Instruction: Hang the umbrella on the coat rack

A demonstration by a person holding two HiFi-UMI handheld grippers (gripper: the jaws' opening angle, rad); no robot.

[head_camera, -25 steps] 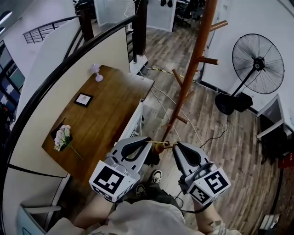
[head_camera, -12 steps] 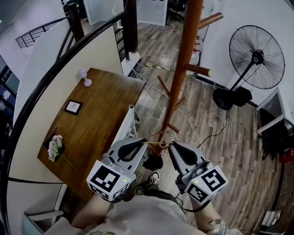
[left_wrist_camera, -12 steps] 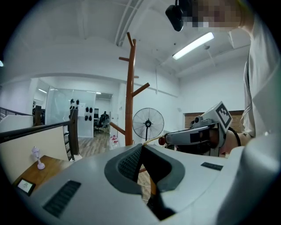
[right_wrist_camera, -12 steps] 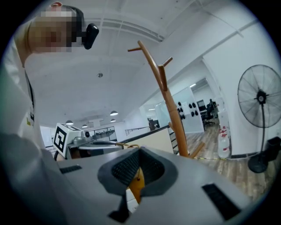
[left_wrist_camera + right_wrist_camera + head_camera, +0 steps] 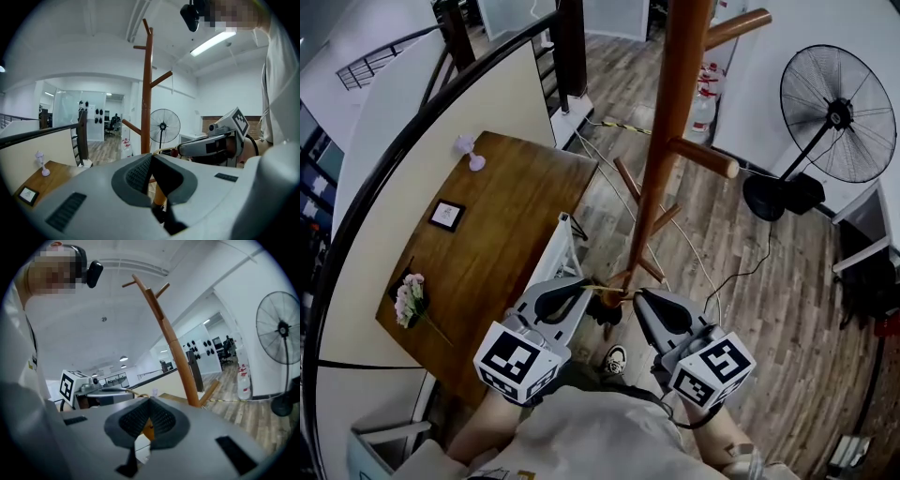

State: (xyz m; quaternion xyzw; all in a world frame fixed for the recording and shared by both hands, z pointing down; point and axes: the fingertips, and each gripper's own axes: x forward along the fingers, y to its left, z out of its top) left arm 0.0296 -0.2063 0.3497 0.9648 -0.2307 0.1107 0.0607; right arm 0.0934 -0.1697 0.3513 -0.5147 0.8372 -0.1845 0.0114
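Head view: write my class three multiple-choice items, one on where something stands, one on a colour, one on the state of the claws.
1. In the head view, where is the fan relative to the coat rack?
A) to its left
B) to its right
C) hanging from its top peg

2. What colour is the fan?
A) black
B) white
C) red

3. The left claw and right claw are:
A) both wide open
B) gripping the rack's pole
C) both shut on the umbrella's cord

Answers:
1 B, it shows on the rack's right side.
2 A, its cage, pole and base are all black.
3 C, each gripper view shows the jaws together, with the thin cord running between the claws.
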